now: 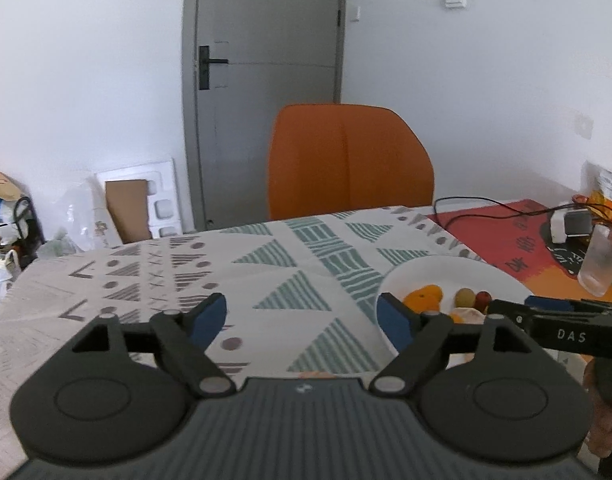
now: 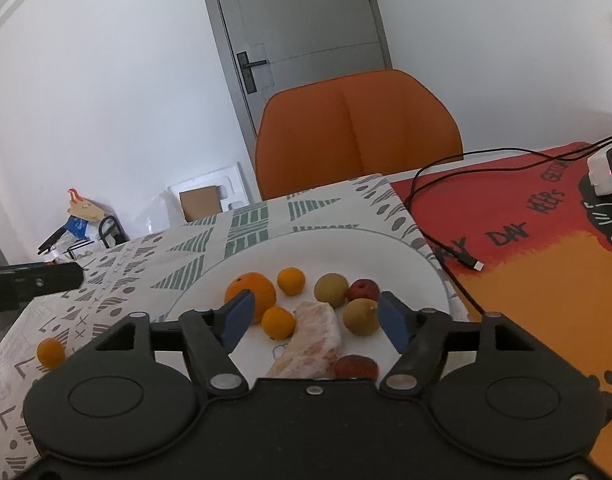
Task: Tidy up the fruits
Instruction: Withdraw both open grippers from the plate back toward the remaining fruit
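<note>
Right gripper (image 2: pixel 314 318) agape over plate (image 2: pixel 406 256) (1 orange (image 2: pixel 50 353) outside).

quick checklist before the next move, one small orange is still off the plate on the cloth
1. Right gripper open and holding nothing: ok.
2. Left gripper open and holding nothing: ok.
3. Stray small orange in view, lying alone on the tablecloth: ok.
4. All fruit on the plate: not ok, the stray is outside its rim.
5. Free spot on the plate for it: ok, bare white behind the big orange.
6. Which gripper reaches the stray more easily: cannot tell.
</note>
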